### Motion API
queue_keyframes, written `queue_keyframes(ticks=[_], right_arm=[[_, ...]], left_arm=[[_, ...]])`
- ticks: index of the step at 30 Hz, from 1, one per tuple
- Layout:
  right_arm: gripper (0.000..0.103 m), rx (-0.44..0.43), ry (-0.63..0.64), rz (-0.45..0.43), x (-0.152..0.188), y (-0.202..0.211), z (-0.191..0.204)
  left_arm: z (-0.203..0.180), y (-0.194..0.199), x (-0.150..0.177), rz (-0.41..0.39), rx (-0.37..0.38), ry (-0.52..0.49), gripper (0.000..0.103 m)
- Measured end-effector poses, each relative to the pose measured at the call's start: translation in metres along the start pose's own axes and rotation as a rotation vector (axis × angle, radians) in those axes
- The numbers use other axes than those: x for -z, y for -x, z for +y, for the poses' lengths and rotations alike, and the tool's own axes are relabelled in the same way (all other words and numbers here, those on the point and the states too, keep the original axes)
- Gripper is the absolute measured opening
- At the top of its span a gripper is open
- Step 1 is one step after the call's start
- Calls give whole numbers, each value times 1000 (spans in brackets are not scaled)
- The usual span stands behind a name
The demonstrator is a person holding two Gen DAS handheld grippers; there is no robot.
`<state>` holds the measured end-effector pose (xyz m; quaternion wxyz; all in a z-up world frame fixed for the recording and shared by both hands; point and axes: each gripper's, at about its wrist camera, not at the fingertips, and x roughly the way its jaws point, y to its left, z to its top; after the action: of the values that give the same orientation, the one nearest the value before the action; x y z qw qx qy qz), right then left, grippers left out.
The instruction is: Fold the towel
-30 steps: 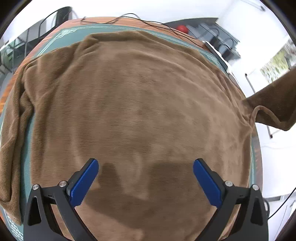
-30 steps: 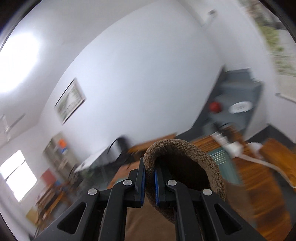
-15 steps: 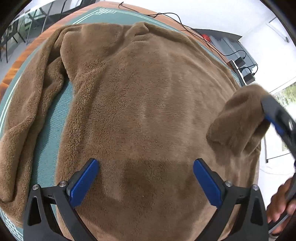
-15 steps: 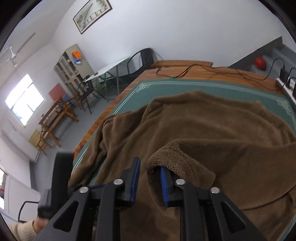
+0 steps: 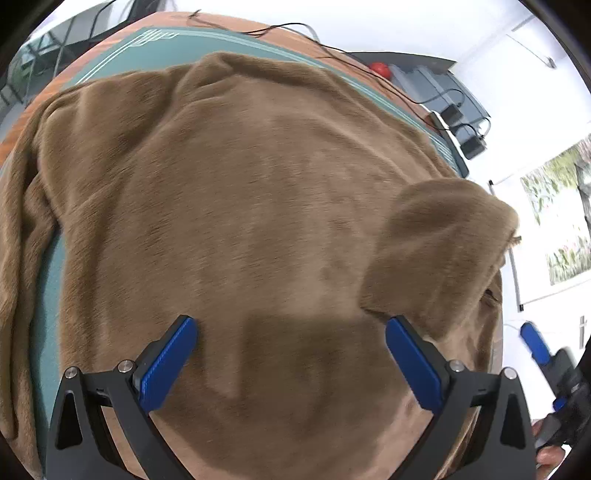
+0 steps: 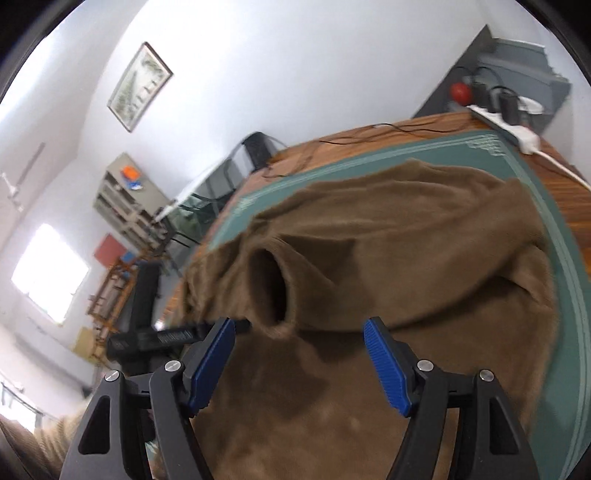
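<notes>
A brown fleece towel [image 5: 240, 206] lies spread over a green mat [image 5: 155, 40] on a wooden table. One corner is folded back on the towel as a loose flap [image 5: 443, 251]; the right wrist view shows it as a curled roll [image 6: 269, 288]. My left gripper [image 5: 290, 354] hovers open just above the towel's near part, holding nothing. My right gripper [image 6: 299, 354] is open too, close behind the curled corner and apart from it. Its blue pad [image 5: 533, 343] shows at the right edge of the left wrist view.
Black cables [image 5: 295, 29] and a white power strip [image 6: 517, 129] lie at the table's far edge. A red ball [image 6: 460, 92] sits on a grey cabinet behind. Chairs and a shelf [image 6: 125, 199] stand to the left. The towel's left edge [image 5: 18, 258] is bunched up.
My right gripper came down to the table with the towel corner, then opened and let it go. The corner now rests folded on the towel. The left gripper stayed open.
</notes>
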<state>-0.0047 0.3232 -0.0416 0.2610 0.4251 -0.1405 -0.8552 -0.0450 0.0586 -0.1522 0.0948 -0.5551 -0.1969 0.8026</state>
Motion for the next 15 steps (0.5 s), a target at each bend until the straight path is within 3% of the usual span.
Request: queue_keyframes(ticks=[8, 15], right_arm=[[74, 169, -99, 78, 40, 10, -43], [74, 326, -29, 99, 21, -21, -42]], left_arm=[[-7, 13, 5, -8, 85, -10, 103], [17, 26, 10, -19, 59, 45, 103]])
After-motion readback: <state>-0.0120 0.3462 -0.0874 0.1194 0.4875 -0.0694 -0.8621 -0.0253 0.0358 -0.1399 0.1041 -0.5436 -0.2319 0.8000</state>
